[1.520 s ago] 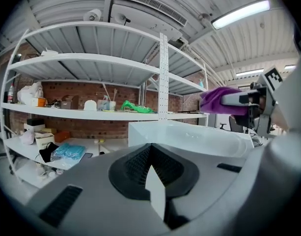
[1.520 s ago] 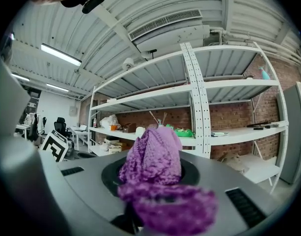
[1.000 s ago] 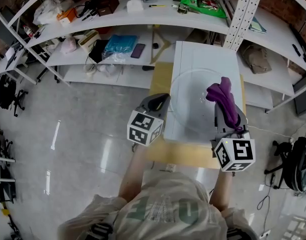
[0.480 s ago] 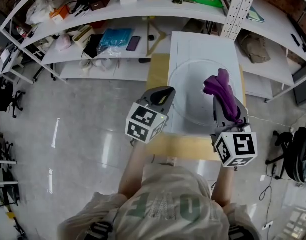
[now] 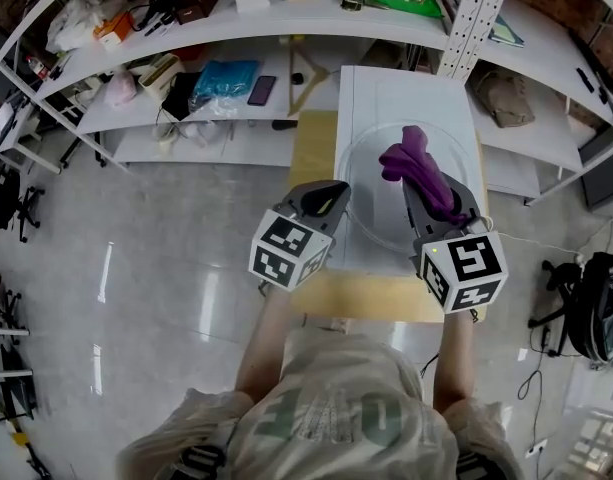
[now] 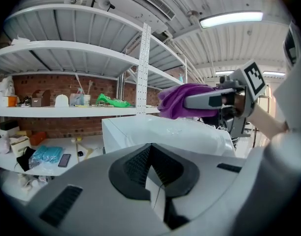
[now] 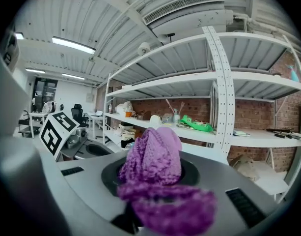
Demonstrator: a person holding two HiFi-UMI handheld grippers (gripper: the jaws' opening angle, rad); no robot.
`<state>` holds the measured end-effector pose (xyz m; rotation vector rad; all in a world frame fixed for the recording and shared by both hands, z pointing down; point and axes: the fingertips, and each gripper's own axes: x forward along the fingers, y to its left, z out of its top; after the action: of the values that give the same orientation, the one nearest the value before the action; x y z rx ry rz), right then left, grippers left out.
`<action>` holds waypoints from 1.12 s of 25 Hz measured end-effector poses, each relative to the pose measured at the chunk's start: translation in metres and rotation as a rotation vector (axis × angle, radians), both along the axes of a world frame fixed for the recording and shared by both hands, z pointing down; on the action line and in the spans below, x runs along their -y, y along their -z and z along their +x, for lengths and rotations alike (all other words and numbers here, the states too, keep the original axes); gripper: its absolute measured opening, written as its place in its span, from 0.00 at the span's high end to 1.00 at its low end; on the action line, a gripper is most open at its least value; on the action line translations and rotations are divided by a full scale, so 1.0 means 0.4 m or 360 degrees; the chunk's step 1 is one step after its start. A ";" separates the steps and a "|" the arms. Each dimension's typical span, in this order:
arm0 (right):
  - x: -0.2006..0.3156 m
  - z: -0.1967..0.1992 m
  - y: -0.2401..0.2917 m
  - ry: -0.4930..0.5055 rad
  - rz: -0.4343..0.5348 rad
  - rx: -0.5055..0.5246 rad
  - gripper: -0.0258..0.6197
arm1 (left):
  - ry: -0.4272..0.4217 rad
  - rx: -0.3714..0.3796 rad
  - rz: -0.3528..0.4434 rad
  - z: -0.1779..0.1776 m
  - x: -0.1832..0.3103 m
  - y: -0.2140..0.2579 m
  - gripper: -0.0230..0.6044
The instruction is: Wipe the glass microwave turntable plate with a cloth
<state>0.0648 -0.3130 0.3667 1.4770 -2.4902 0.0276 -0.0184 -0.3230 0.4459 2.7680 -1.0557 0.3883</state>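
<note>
A person stands at a light wooden desk (image 5: 371, 298) with a two-jaw tool in each hand. The right gripper (image 5: 423, 190) has its jaws pinching a bunched purple knitted cloth (image 5: 411, 163), which spills out past the jaw tips and over the top of the tool. The cloth hangs over the far middle of the round clear glass turntable plate (image 5: 371, 218); whether it touches the glass cannot be told. The plate lies flat on a white rectangular box (image 5: 406, 93) that sits on the desk. The left gripper (image 6: 152, 181) has its jaws pressed together with nothing between them, and it hovers just beside the plate's left rim, at the box's left edge. White metal shelves (image 5: 236, 28) crowded with odds and ends line the brick wall beyond.
</note>
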 end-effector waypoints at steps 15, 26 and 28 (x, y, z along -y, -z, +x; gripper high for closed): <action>0.067 -0.190 -0.161 0.0583 -0.0454 -0.0510 0.87 | 0.0039 0.0003 0.0040 0.002 -0.001 -0.003 0.96; 0.136 -0.176 -0.171 0.0575 -0.0606 -0.0579 0.87 | 0.0032 -0.0046 -0.0057 0.004 0.005 -0.004 0.96; 0.150 -0.170 -0.173 0.0554 -0.0611 -0.0593 0.87 | 0.0034 -0.0019 -0.0068 0.006 0.005 -0.007 0.96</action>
<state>-0.0033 -0.3728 0.4357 0.8036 -2.2396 0.1444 -0.0162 -0.3251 0.4488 2.7160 -1.0609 0.3861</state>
